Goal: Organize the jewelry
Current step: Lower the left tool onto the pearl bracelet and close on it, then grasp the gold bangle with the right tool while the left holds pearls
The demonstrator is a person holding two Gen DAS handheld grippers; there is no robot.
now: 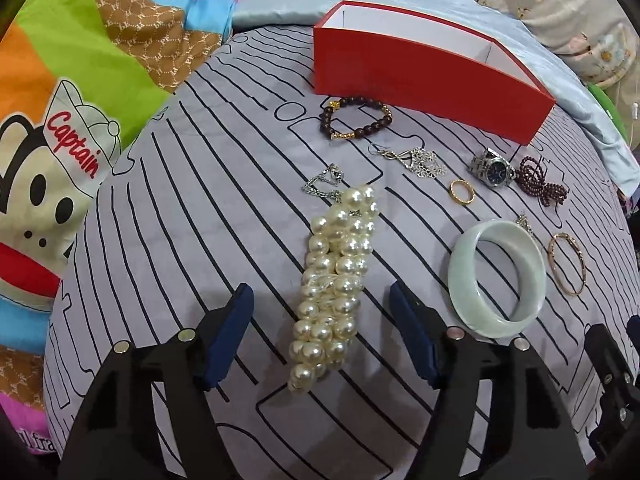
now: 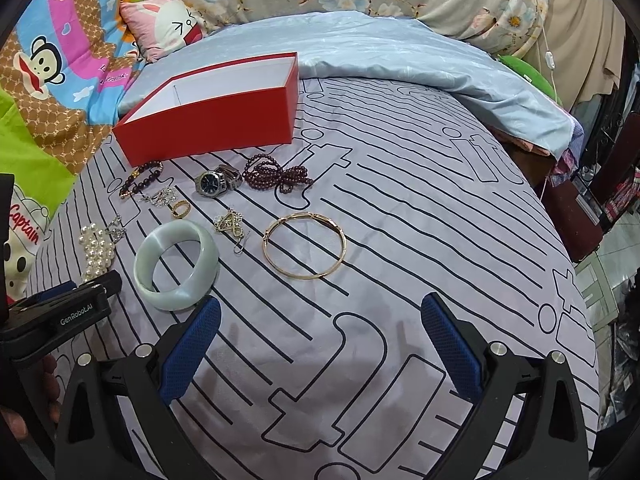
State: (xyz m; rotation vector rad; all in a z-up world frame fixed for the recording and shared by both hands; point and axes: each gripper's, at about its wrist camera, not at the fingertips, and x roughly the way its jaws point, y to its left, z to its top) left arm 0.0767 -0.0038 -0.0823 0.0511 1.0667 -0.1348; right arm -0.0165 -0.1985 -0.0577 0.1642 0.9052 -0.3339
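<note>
In the left wrist view, the left gripper (image 1: 322, 304) is spread wide, its blue-padded fingers (image 1: 226, 336) on either side of a bunched strand of white pearls (image 1: 336, 276) lying at the centre of the frame on the grey line-patterned bed cover (image 1: 200, 208); the pads are not touching it. An open red cardboard box with a white inside (image 1: 420, 66) sits at the upper centre. Below it lie a dark brown bead bracelet with gold beads (image 1: 354, 118), a small gold ring (image 1: 461, 191), a silver wristwatch with a dark dial (image 1: 492, 168) and a pale green jade bangle (image 1: 496, 276) at the right.

In the right wrist view, the right gripper (image 2: 320, 344) is also wide and holds nothing, over bare cover in the lower centre. A thin gold bangle (image 2: 304, 244) lies above it at mid-frame, well apart from the box (image 2: 216, 120) at the upper left.
</note>
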